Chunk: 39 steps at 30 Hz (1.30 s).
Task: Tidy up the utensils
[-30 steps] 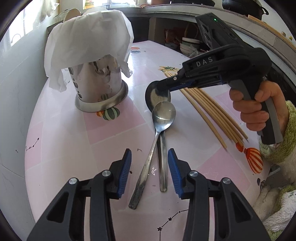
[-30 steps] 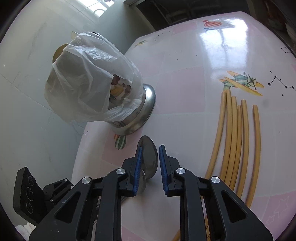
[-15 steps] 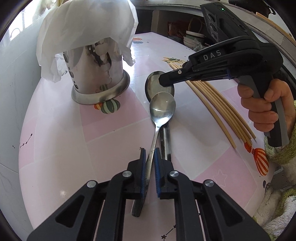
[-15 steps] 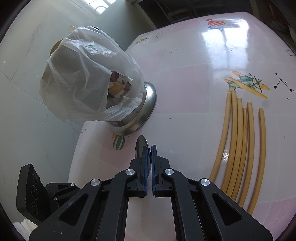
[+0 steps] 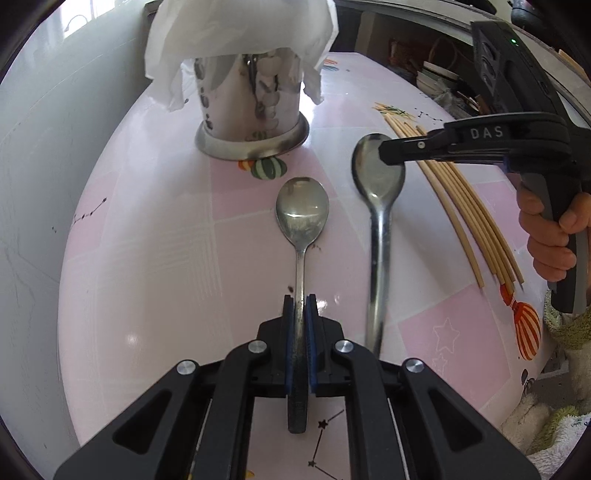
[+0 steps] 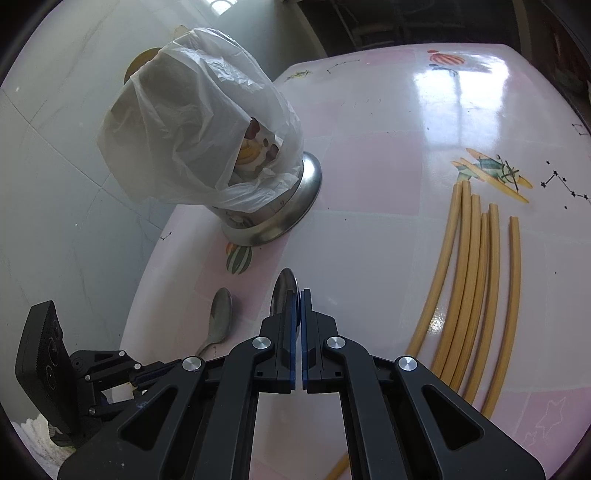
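**Two spoons gripped, one in each gripper, on a pink tabletop**

Left wrist view. The left gripper (image 5: 300, 301) is pinched on the handle of the smaller spoon (image 5: 303, 212), its blue pads pressed against the thin shaft. This spoon is dull steel, bowl up and pointing away from the gripper, straight ahead of the fingertips; the handle's dark end shows below the pads. To its right lies the larger spoon (image 5: 378, 184), its handle blurred, with the right gripper (image 5: 386, 153) clamped on the rim of its bowl. A hand (image 5: 550, 236) with a fuzzy sleeve holds that gripper's grip. Ahead and slightly left stands the steel utensil holder (image 5: 251, 114), perforated, wide-footed and draped with a white plastic bag (image 5: 240, 33). A fan of chopsticks (image 5: 461, 206) lies to the far right.

Right wrist view. The right gripper (image 6: 297, 293) is pressed together on the larger spoon's bowl (image 6: 282, 291), seen edge-on just left of the fingertips. The smaller spoon (image 6: 221, 317) lies further left. Here the bag covers most of the holder (image 6: 273, 218); the chopsticks (image 6: 476, 288) lie to the right, ends clearly separate.

Surface and room. The tabletop (image 5: 147, 258) is glossy, pink and white checked, printed with balloons, stars and an aeroplane. A pale tiled wall adjoins it on the left; dark shelving stands beyond.
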Available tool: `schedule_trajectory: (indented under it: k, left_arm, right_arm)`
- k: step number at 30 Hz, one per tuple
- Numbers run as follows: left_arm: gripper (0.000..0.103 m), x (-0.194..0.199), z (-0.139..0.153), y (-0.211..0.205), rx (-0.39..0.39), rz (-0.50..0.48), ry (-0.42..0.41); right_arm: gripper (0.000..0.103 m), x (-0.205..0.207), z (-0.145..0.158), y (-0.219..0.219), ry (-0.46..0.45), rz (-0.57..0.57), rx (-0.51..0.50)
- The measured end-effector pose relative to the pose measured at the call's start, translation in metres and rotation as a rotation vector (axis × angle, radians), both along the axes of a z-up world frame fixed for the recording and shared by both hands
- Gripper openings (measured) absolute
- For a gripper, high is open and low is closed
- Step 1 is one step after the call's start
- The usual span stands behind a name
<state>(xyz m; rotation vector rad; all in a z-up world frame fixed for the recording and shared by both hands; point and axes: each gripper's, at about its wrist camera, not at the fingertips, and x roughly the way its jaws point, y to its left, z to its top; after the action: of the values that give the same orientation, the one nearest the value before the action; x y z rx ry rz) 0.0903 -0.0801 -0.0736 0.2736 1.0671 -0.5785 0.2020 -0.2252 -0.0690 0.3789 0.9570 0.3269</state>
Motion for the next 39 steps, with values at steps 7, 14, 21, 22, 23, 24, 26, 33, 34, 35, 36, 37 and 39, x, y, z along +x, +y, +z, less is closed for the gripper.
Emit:
schedule_trajectory:
  k: [7, 14, 21, 22, 23, 24, 26, 33, 34, 35, 36, 37, 39]
  left_arm:
    - [0.006, -0.019, 0.002, 0.001, 0.010, 0.046, 0.058]
    - [0.037, 0.002, 0.026, -0.002, -0.049, 0.014, 0.032]
    - [0.041, 0.038, 0.024, -0.016, -0.055, -0.019, 0.017]
    - [0.041, 0.040, 0.021, -0.018, -0.053, -0.034, 0.017]
    - [0.041, 0.042, 0.018, -0.021, -0.045, -0.049, 0.014]
    - [0.041, 0.044, 0.015, -0.025, -0.039, -0.062, 0.012]
    - [0.041, 0.047, 0.011, -0.030, -0.032, -0.082, 0.003]
    - [0.041, 0.053, -0.002, -0.035, -0.015, -0.100, -0.012]
    - [0.041, 0.053, -0.002, -0.035, -0.019, -0.100, -0.012]
    - [0.041, 0.053, -0.003, -0.035, -0.017, -0.100, -0.015]
    - [0.041, 0.053, -0.003, -0.033, -0.012, -0.100, -0.021]
    - [0.041, 0.052, -0.004, -0.033, -0.012, -0.104, -0.026]
    - [0.041, 0.050, -0.005, -0.032, -0.013, -0.113, -0.027]
  right_arm:
    - [0.001, -0.015, -0.002, -0.007, -0.002, 0.020, -0.009]
    - [0.001, -0.018, 0.000, -0.012, -0.007, 0.032, -0.003]
    - [0.001, -0.015, -0.002, -0.014, -0.010, 0.044, 0.015]
    - [0.001, -0.015, -0.002, -0.015, -0.010, 0.045, 0.018]
    - [0.001, -0.015, -0.002, -0.016, -0.009, 0.045, 0.020]
    - [0.001, -0.014, -0.002, -0.016, -0.009, 0.046, 0.022]
    - [0.001, -0.013, -0.003, -0.017, -0.007, 0.046, 0.026]
    - [0.001, -0.012, -0.005, -0.020, -0.001, 0.046, 0.036]
    - [0.001, -0.011, -0.005, -0.021, -0.001, 0.046, 0.037]
    - [0.001, -0.012, -0.006, -0.022, -0.001, 0.048, 0.037]
    - [0.001, -0.012, -0.006, -0.023, -0.001, 0.048, 0.037]
    - [0.001, -0.012, -0.006, -0.023, -0.002, 0.049, 0.037]
    - [0.001, -0.012, -0.006, -0.022, -0.003, 0.053, 0.033]
